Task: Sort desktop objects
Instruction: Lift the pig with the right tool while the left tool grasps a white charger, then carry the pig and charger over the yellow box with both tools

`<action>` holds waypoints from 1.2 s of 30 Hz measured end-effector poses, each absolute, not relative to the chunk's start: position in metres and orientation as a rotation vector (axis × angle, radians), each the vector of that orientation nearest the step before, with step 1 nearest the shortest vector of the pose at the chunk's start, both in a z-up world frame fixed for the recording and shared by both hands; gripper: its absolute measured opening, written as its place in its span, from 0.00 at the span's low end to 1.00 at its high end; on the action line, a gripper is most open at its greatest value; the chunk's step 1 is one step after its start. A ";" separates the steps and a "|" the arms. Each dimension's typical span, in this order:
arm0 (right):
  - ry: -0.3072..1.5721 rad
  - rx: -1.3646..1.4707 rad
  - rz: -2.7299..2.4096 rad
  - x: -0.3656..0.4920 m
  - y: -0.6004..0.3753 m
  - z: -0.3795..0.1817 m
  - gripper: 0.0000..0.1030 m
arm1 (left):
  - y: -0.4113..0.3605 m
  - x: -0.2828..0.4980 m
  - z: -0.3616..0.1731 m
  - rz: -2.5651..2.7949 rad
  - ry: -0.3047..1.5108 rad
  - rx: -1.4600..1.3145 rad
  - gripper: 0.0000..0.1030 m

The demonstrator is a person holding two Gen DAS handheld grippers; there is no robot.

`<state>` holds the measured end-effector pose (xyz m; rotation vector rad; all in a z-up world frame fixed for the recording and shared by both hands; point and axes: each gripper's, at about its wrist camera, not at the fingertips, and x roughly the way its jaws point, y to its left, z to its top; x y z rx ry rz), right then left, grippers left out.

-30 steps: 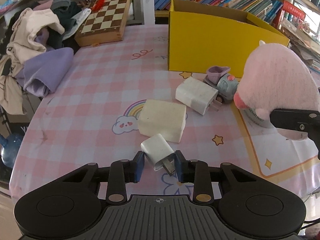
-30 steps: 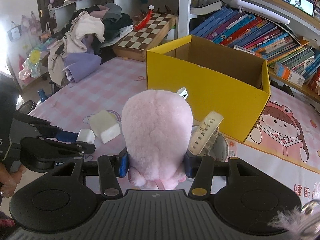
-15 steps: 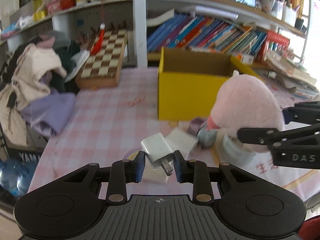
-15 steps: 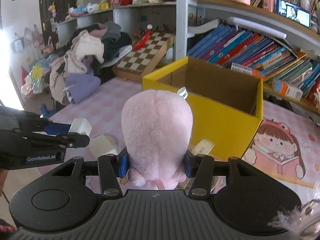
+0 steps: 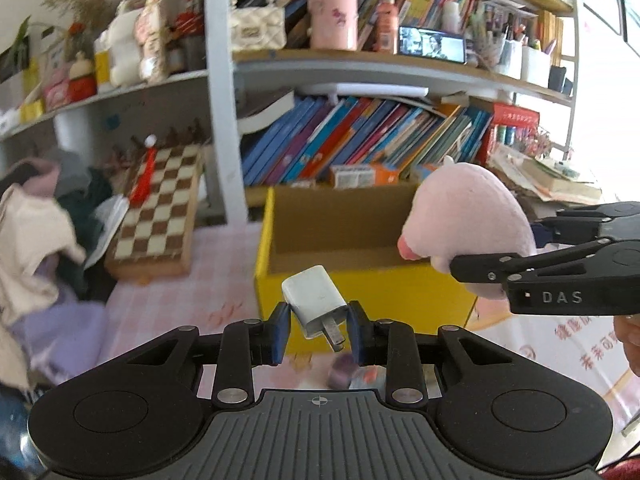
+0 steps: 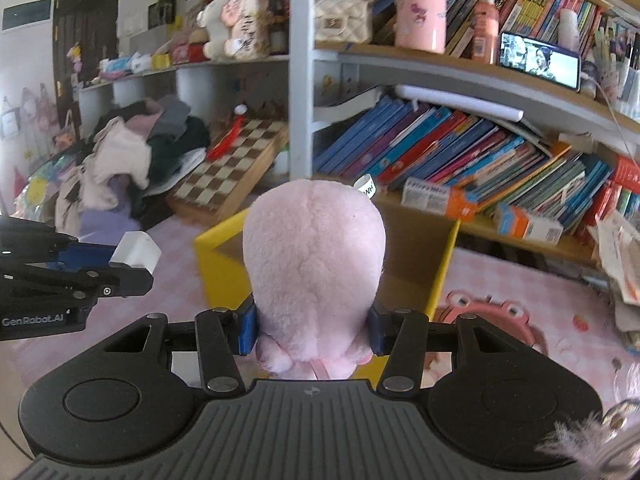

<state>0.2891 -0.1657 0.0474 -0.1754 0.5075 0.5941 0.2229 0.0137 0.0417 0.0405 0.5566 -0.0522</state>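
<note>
Tongs have come up off the desk, left tongs [image 5: 316, 330] pinching the white plug [image 5: 314, 300] and right tongs [image 6: 310, 328] squeezing the pink plush toy [image 6: 314, 264], both now near the yellow box [image 5: 360, 292], ready to drop.

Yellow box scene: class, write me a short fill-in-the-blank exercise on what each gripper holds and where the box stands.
1. The left gripper is shut on a white ____ with metal prongs.
2. The right gripper is shut on a ____ plush toy.
3. The yellow box is open at the ____.
4. Left of the box, a ____ leans against the shelf.

Missing words: charger plug; pink; top; chessboard
</note>
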 end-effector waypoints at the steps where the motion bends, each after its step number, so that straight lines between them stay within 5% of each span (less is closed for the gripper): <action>1: 0.504 -0.178 0.591 0.297 -0.166 0.049 0.47 | 0.011 0.229 0.044 -0.058 0.550 0.050 0.28; 24: 0.731 -0.377 0.629 0.442 -0.125 -0.012 0.48 | 0.001 0.379 -0.006 -0.069 0.761 0.141 0.28; 36: 0.716 -0.564 0.769 0.464 -0.130 -0.017 0.47 | -0.008 0.387 -0.017 -0.063 0.826 0.147 0.28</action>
